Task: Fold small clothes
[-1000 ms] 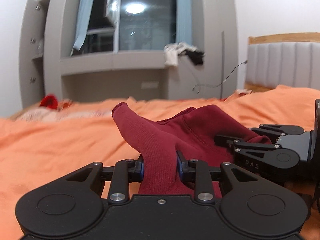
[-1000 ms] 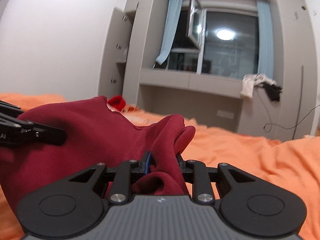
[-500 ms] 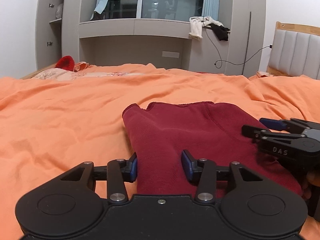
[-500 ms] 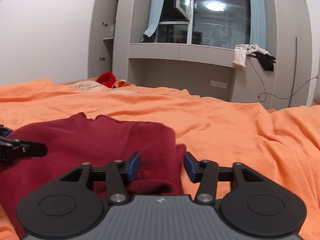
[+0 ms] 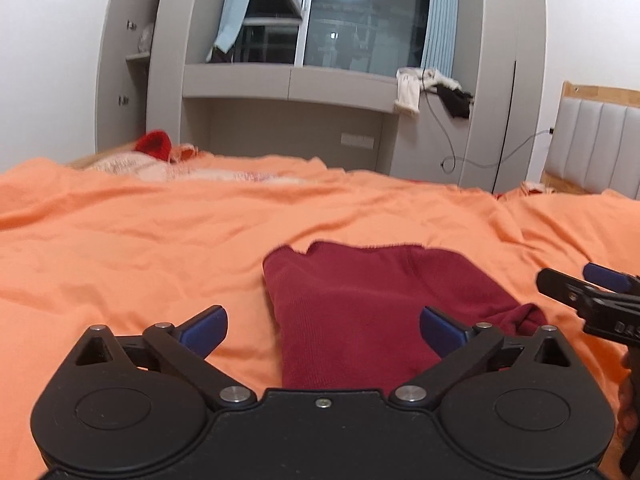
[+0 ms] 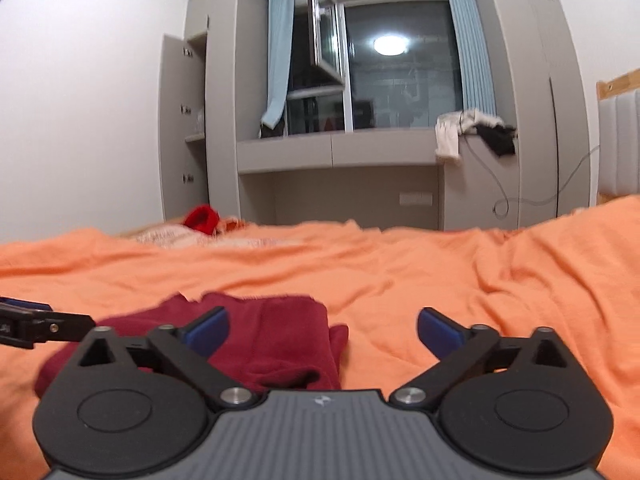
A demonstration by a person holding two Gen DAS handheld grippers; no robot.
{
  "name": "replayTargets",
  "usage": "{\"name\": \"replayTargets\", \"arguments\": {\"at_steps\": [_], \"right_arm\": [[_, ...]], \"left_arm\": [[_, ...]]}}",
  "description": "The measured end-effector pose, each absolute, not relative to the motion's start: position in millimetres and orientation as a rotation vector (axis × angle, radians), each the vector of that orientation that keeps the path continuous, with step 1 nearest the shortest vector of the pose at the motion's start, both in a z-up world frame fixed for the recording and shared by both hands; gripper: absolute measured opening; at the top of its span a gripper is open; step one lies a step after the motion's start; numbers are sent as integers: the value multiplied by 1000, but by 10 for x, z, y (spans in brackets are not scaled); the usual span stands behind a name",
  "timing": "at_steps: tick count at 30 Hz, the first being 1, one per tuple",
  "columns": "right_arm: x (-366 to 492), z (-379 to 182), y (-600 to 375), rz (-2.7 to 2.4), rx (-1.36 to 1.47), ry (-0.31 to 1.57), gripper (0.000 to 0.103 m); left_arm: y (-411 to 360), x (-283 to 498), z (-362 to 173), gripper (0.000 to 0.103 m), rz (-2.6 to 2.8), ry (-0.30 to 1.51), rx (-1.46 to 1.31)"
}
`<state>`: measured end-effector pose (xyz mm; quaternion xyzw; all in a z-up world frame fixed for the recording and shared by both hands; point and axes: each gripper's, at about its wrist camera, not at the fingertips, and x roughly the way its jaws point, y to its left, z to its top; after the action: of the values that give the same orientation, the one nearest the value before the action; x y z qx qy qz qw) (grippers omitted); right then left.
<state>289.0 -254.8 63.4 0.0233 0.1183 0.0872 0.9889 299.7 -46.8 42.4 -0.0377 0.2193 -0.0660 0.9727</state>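
A dark red knitted garment (image 5: 360, 300) lies folded flat on the orange bed sheet (image 5: 140, 248). My left gripper (image 5: 322, 324) hovers at its near edge with its jaws opening wide. The cloth lies below the gap, and neither blue pad (image 5: 206, 322) touches it. My right gripper (image 6: 323, 326) is also opening. The garment's (image 6: 276, 332) right end lies by its left pad (image 6: 210, 326), and bare sheet fills the rest of the gap. Each view catches the other gripper at its edge: the right gripper (image 5: 576, 280) and the left gripper (image 6: 48, 316).
At the far left of the bed lie a red hat (image 5: 154, 148) and pale pink clothes (image 5: 120, 166). Behind the bed is a grey window unit (image 5: 288, 84) with white and black clothes (image 5: 432, 88) on its ledge. A padded headboard (image 5: 600, 140) stands at the right.
Both grippers were shut on the lifted red garment; they let go and spread wide. The garment dropped flat onto the sheet, and both grippers drew back from it.
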Motion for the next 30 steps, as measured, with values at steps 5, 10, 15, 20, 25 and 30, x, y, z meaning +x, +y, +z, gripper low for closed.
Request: {"name": "replayTargets", "arguments": {"at_steps": [5,10,15,20,25,30], "right_arm": [[2416,716,-2511,156,50,155,103],[1979,758,-2372,170,-7,82,103],[1565,680,-2282,165,22,71,103],[1220,592,-2223,142,35,77,103],[922,544,-2243,90,43,64,103],[704,490,-2264,60,52,72,103]], "left_arm": [[-386,2603,499,102,-124,357,-76],[-231,2148,445,102,-113,322,-77],[-110,1711,336,102,-99,310,-97],[-91,1351,279,102,-126,291,-98],[-76,1119,243,102,-146,284,-91],[-72,968,194,102,-156,298,-90]]}}
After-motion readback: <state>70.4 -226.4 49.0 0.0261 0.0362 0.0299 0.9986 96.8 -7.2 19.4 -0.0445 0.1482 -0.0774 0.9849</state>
